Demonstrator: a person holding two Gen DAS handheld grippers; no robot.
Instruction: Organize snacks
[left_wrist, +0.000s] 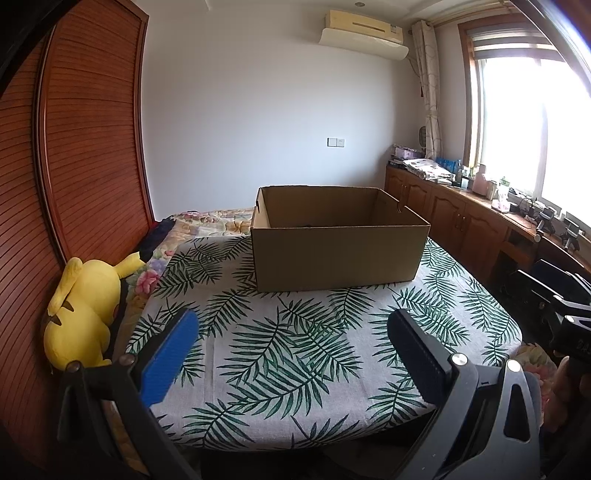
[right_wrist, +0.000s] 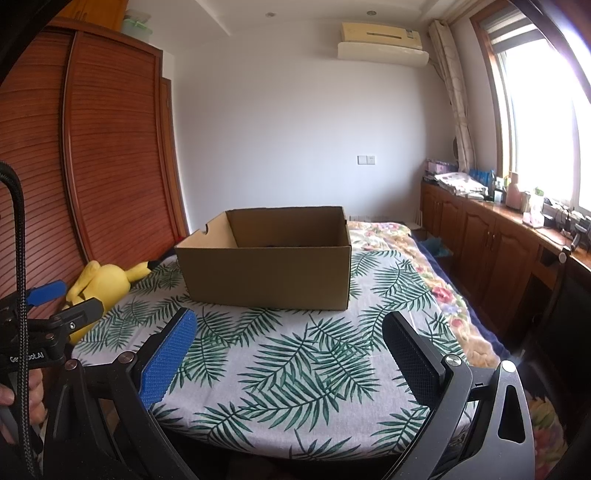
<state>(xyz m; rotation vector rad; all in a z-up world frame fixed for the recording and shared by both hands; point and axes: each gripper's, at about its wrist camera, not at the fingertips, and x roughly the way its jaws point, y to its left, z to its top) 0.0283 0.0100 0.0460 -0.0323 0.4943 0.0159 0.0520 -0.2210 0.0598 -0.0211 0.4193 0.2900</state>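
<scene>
Since no snacks lie anywhere on the leaf-print cloth (left_wrist: 288, 354), we judge that the sorting is either finished or not begun; the pictures alone cannot settle which. Our cardboard box (left_wrist: 338, 236) stands open-topped toward the far side of the bench (left_wrist: 480, 317), and from both views we see mostly its bare inner walls. Something dark shows low against the far wall inside, too little of it to name. Our left tongs (left_wrist: 291, 347) are spread wide and hold nothing, hovering over the near edge of the cloth. Our right tongs (right_wrist: 288, 347) are likewise wide apart and bare, also well short of the box. A yellow plush toy (left_wrist: 83, 314) lies off the bench's left edge, apart from the work. If snacks remain to be packed, they are out of view, and we would have to find them first.
</scene>
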